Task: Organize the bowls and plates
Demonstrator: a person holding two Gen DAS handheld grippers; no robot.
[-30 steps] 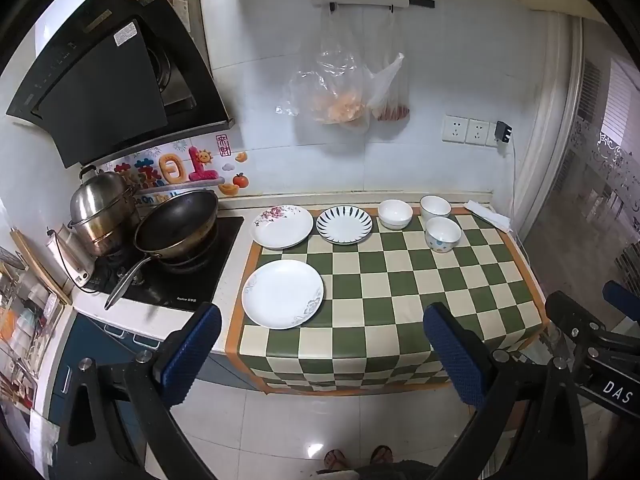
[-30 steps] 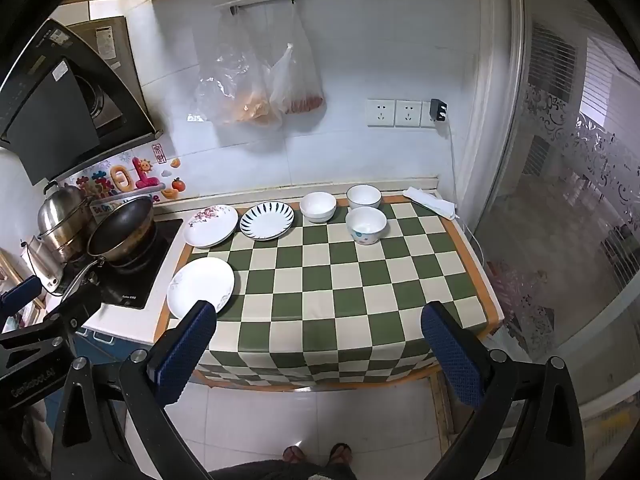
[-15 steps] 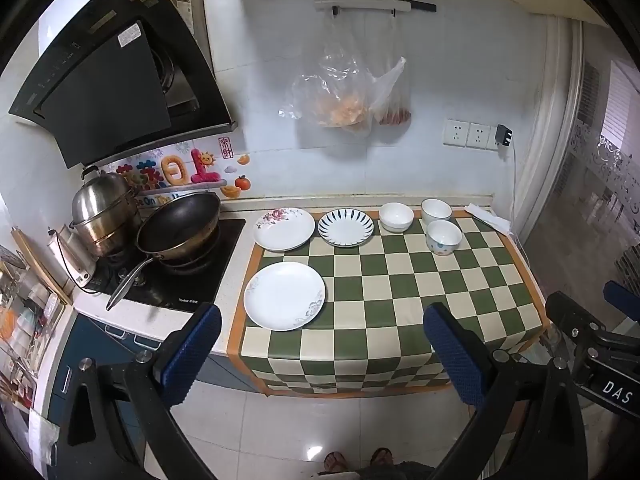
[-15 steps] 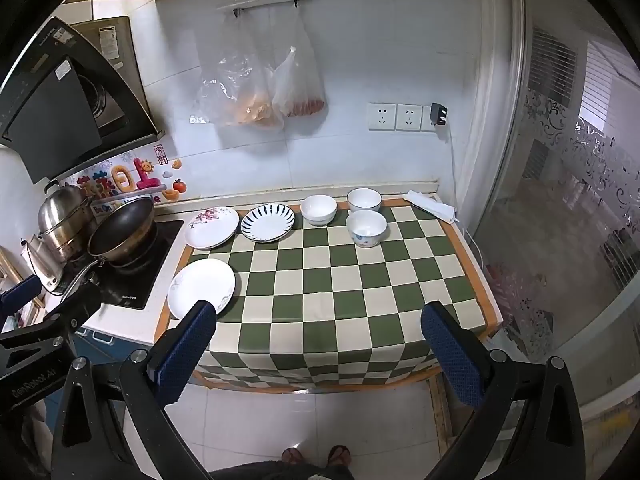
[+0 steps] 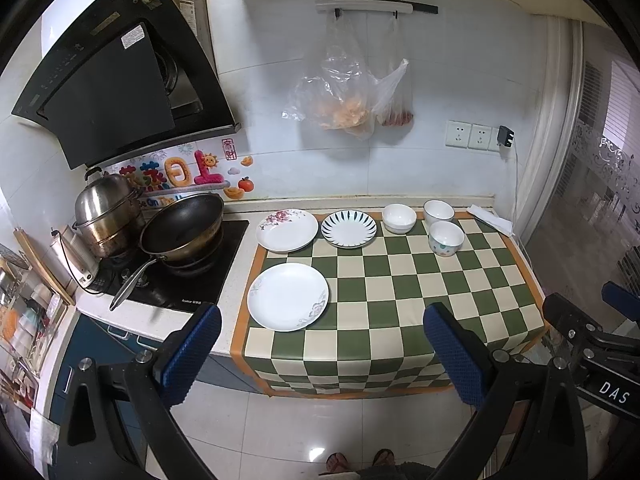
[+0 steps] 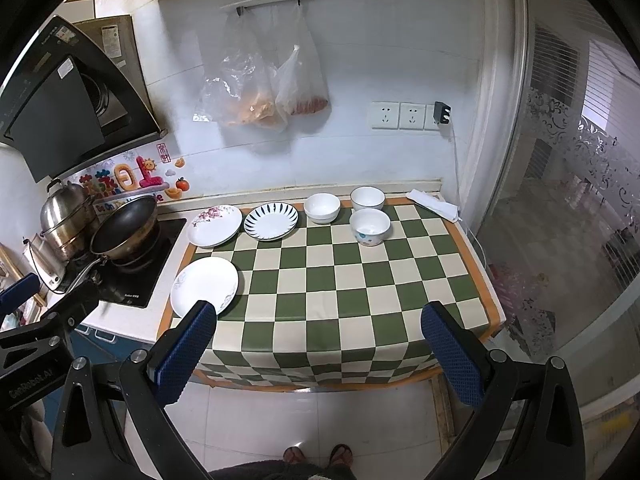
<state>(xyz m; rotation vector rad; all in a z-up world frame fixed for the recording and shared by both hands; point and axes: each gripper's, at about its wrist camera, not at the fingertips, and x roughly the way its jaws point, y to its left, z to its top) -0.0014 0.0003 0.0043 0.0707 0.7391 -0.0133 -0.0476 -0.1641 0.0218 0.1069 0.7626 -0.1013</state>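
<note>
Three plates lie on the green checked counter: a plain white plate at the front left, a floral plate behind it, and a blue-striped plate beside that. Two white bowls stand at the back, and a patterned bowl sits in front of them. My left gripper hangs open well in front of the counter, above the floor. My right gripper is open too, equally far back, with the white plate near its left finger.
A black wok and a steel steamer pot sit on the hob at the left under a range hood. Plastic bags hang on the wall. A folded cloth lies at the back right. A person's feet stand on the tiled floor.
Both views have drifted slightly; the counter sits a little higher and nearer in frame. Nothing on the counter has moved and both grippers stay open.
</note>
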